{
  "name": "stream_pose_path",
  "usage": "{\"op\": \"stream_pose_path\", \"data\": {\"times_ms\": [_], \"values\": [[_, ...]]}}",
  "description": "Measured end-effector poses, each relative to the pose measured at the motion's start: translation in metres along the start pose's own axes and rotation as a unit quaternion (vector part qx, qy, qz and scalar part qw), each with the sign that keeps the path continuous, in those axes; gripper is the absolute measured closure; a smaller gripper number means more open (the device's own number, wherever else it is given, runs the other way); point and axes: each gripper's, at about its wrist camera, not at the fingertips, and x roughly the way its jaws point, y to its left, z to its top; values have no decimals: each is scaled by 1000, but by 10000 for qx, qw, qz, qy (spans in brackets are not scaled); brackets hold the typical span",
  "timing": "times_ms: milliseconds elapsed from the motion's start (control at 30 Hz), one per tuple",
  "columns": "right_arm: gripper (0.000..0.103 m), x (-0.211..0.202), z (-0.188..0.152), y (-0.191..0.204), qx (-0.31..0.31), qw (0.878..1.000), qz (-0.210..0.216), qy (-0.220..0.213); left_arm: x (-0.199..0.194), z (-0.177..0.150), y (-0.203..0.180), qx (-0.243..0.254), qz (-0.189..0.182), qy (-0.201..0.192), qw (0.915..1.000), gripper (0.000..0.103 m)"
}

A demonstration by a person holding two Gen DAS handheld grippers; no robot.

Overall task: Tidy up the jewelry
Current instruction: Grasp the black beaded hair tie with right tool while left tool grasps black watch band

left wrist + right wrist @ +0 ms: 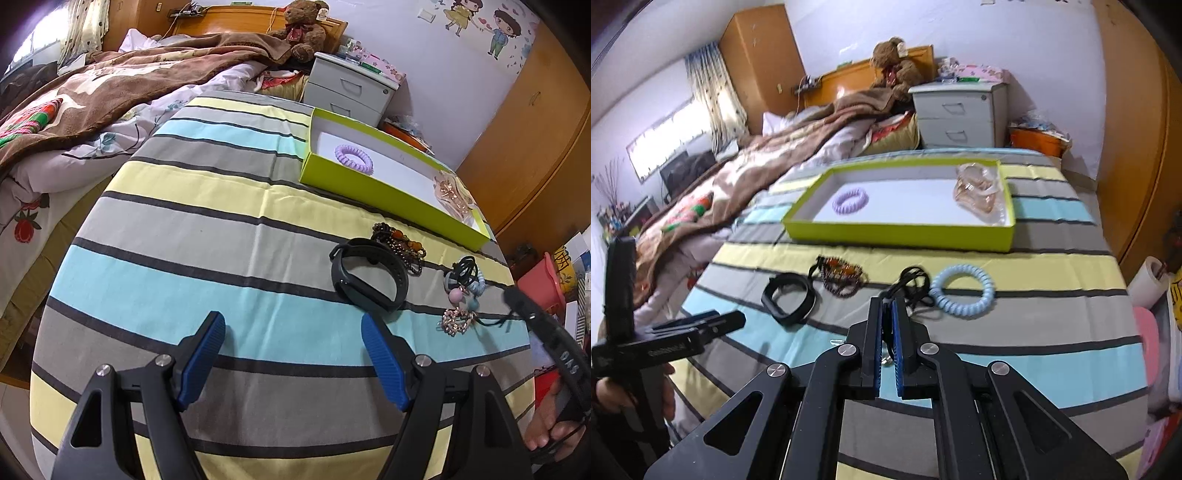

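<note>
No writing reads clearly, and in front of the green box (pixel 899 236), which holds a purple coil tie (pixel 850 200), the right gripper (pixel 888 325) is clamped on a black hair tie (pixel 912 286) beside the blue coil tie (pixel 962 295), while the left gripper (pixel 291 358) gapes near the black wristband (pixel 369 278)

Striped bedspread (pixel 221 229), grey nightstand (pixel 960 114), wooden wardrobe (pixel 761 62), curtained window (pixel 665 136)

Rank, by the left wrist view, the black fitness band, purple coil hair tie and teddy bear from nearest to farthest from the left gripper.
From the open left gripper:
1. Black fitness band, just ahead and to the right on the striped cloth.
2. Purple coil hair tie, farther on, inside the green box.
3. Teddy bear, far back by the headboard.
</note>
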Motion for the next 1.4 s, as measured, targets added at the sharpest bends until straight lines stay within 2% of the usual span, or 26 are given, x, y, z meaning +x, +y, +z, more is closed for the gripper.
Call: {"op": "stream_pose_path", "data": {"times_ms": [267,467,667,1067,1200,1367,1400], "values": [[98,-22,7,-18,286,9990,227,-270,10,9,-5,2,-67,83,9999,25],[98,-32,9,-25,336,9984,215,-412,20,24,-10,-62,-76,105,9999,25],[98,-36,12,-28,332,9980,247,-475,32,34,-19,43,230,143,9996,26],[98,-31,14,-30,338,9979,316,-445,53,40,-47,1002,1033,179,9894,25],[98,-29,14,-28,326,9980,334,-432,53,40,-50,1137,1033,139,9880,25],[98,-28,15,-28,330,9980,337,-431,50,38,-62,1439,884,130,9855,52],[98,-29,15,-28,335,9979,337,-438,50,37,-64,1482,852,125,9852,55]]}}
